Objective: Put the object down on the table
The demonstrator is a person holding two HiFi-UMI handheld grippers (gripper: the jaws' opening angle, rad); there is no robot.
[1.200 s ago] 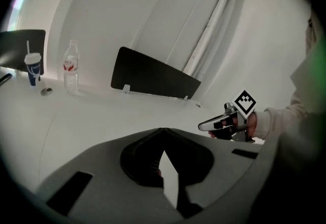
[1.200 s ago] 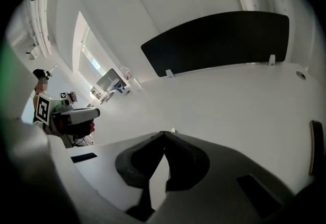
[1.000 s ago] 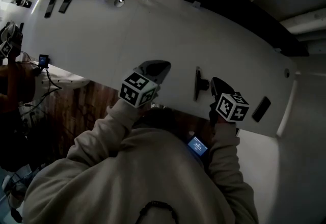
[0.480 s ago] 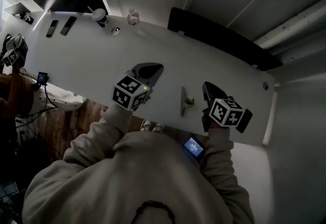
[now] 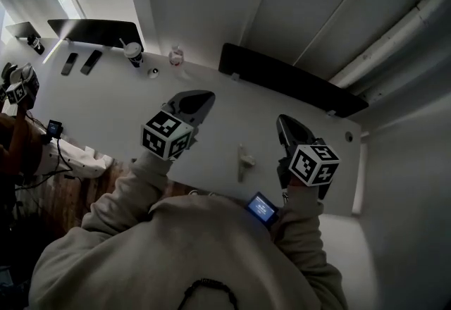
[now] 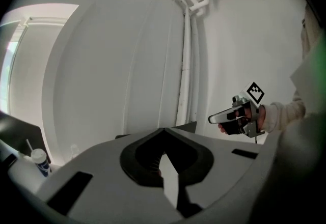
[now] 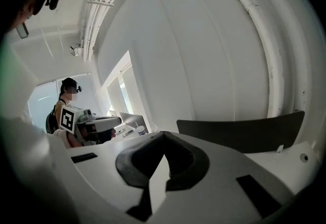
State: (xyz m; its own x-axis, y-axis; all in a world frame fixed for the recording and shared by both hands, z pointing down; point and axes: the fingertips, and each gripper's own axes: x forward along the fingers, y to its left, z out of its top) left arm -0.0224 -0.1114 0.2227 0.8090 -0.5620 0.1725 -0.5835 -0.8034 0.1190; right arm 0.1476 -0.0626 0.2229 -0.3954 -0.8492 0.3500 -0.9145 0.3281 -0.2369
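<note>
- Counter (image 5: pixel 106 101): long and white, slanting across the head view from far left to near right.
- Sweatshirt (image 5: pixel 190 252): pale, worn by the person holding both tools, filling the near edge of the head view.
- Dark panel (image 5: pixel 289 79): long and low, standing along the counter's far edge, right of centre.
- Left hand-held gripper (image 5: pixel 199 99): pressed together at the jaws with nothing between them, over the counter, left of the object and apart from it.
- Right hand-held gripper (image 5: pixel 285 125): likewise pressed together and empty, over the counter, right of the object and apart from it.
- Cup (image 5: pixel 133 53): lidded, with a straw, near the counter's far edge, left of the bottle.
- Bottle (image 5: pixel 175 56): small, clear and upright, near the far edge.
- Object (image 5: pixel 244 159): small and pale, lying on the counter between the two hand-held grippers, close to the near edge, gripped by neither, too small to tell its shape.
- Lit screen (image 5: pixel 262 208): small and blue, at the person's chest, just on the near side of the object.
</note>
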